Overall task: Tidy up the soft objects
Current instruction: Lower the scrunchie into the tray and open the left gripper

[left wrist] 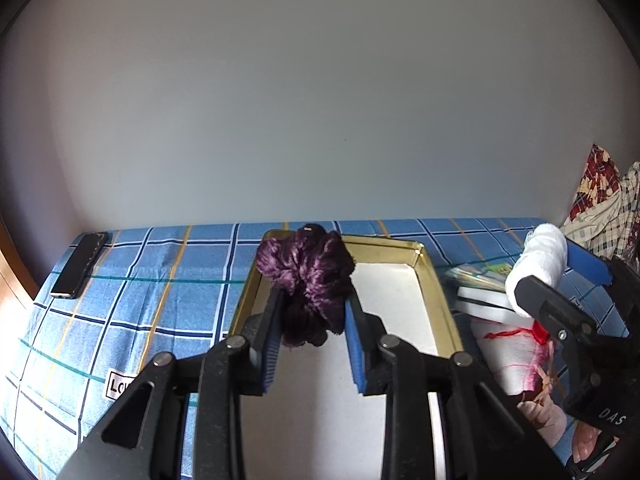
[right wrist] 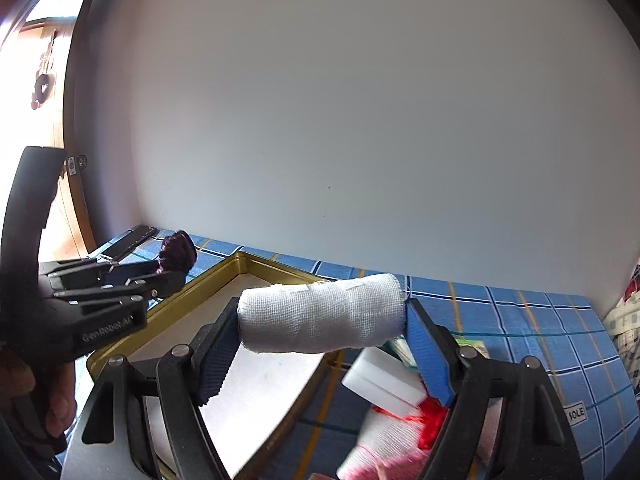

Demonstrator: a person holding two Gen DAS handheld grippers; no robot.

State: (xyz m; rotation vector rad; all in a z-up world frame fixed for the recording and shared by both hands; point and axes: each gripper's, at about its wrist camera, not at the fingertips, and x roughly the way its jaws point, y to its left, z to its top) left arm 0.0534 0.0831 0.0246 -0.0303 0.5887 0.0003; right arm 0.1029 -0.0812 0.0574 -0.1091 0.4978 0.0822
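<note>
- Background: plain grey-white wall (left wrist: 320,100) behind a surface covered by a blue checked cloth (left wrist: 160,280).
- Landmark: gold-rimmed tray (left wrist: 436,280) with a white floor, lying on the cloth against the wall side.
- Left gripper (left wrist: 310,320): held above the tray's near-left part, jaws clamped on a purple yarn bundle (left wrist: 308,280); the yarn bulges out above the blue pads.
- Right gripper (right wrist: 320,344): over the tray's right edge, jaws set wide and clamped end to end on a white gauze roll (right wrist: 324,316), held crosswise.
- Right of the tray on the cloth: white foam blocks (right wrist: 384,380) and a white item with red thread (right wrist: 432,420).
- Left of the tray, well apart, near the cloth's far corner: a dark phone (left wrist: 80,264).
- Far right of the tray: patterned fabric pile (left wrist: 600,200).
</note>
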